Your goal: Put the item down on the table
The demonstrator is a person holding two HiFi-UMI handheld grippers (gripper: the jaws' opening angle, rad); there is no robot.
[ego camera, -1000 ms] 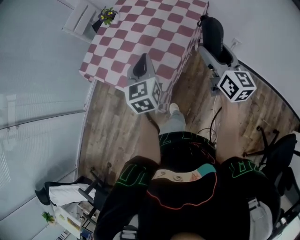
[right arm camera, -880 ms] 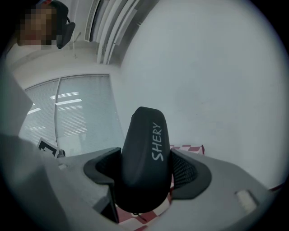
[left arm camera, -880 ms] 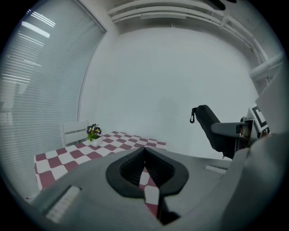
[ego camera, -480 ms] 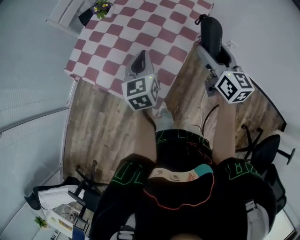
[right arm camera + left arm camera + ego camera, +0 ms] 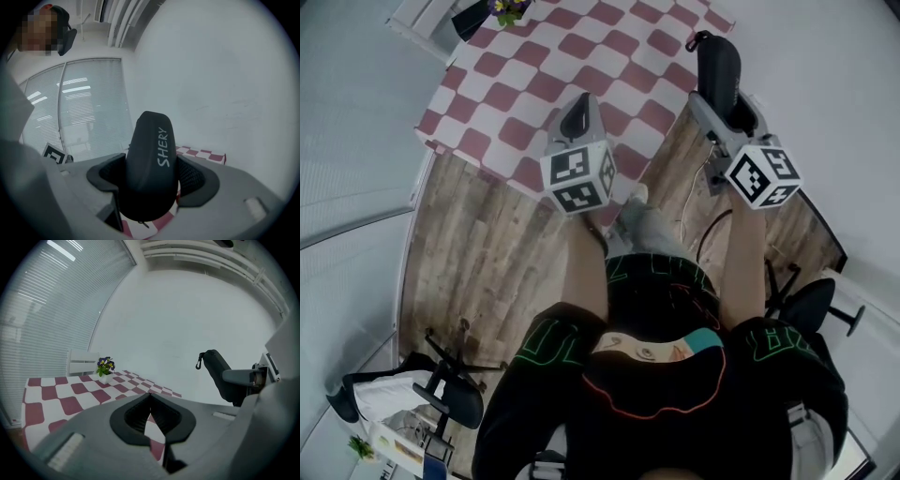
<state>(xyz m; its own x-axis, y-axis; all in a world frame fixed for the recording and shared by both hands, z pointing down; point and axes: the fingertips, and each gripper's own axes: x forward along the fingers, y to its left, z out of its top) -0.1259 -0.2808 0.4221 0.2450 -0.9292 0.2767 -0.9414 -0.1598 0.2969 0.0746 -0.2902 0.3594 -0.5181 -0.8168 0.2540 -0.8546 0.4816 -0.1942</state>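
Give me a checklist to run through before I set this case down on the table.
1. Right gripper clamped on the black case: ok.
2. Case above the table: not ok, it seems to hang past the table's right edge.
3. Bare space on the table near that edge: ok.
4. Flower pot out of the way: ok, at the far corner.
5. Left gripper empty, jaws together: ok.

The left gripper (image 5: 583,101) and right gripper (image 5: 719,101) were grey with black pads, each bearing a white cube (image 5: 577,176) of black square markers. The person wore a black top (image 5: 656,389) with green sleeve lettering and orange piping.
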